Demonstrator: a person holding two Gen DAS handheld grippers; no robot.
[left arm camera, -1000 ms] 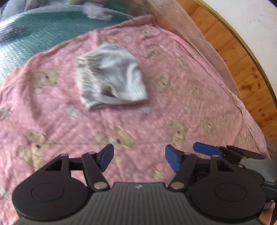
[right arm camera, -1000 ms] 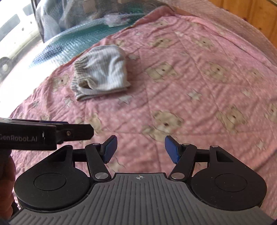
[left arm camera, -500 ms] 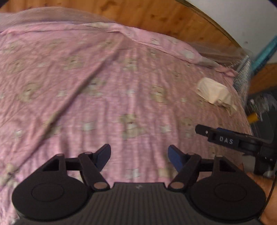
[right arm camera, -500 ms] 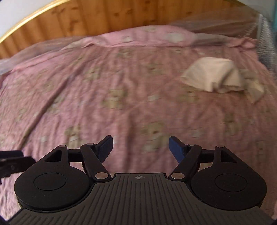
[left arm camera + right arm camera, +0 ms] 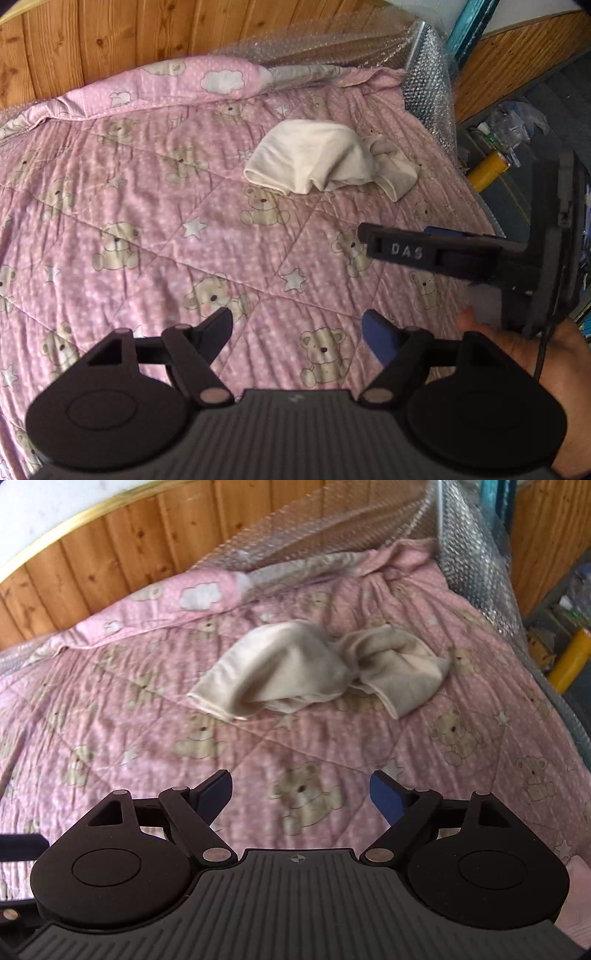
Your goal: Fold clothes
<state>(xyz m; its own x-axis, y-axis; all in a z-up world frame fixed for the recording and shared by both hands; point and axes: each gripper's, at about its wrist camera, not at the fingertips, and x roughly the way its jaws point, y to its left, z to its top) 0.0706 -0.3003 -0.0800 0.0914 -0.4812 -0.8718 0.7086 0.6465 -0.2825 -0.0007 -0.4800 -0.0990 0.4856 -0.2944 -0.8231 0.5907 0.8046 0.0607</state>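
A crumpled cream garment (image 5: 314, 162) (image 5: 314, 668) lies in a heap on the pink teddy-bear quilt (image 5: 147, 221) (image 5: 110, 701), near the bed's far right corner. My left gripper (image 5: 297, 317) hovers over the quilt well short of the garment. Its jaws are opening and nothing is between them. My right gripper (image 5: 300, 777) also points down at the quilt short of the garment, jaws opening and empty. In the left wrist view, one of the right gripper's fingers (image 5: 402, 251) juts in from the right, beside the left gripper.
A wood-panelled wall (image 5: 110, 40) (image 5: 147, 546) runs behind the bed. Bubble wrap (image 5: 424, 85) (image 5: 472, 554) covers the bed's head and right edge. A yellow object (image 5: 487, 168) (image 5: 569, 661) and clutter sit on the floor at right. A person's hand (image 5: 546, 354) holds the right gripper.
Both views have swung away from a grey striped garment at one end of the bed to the cream garment at the other. Both grippers' jaws stand wider apart.
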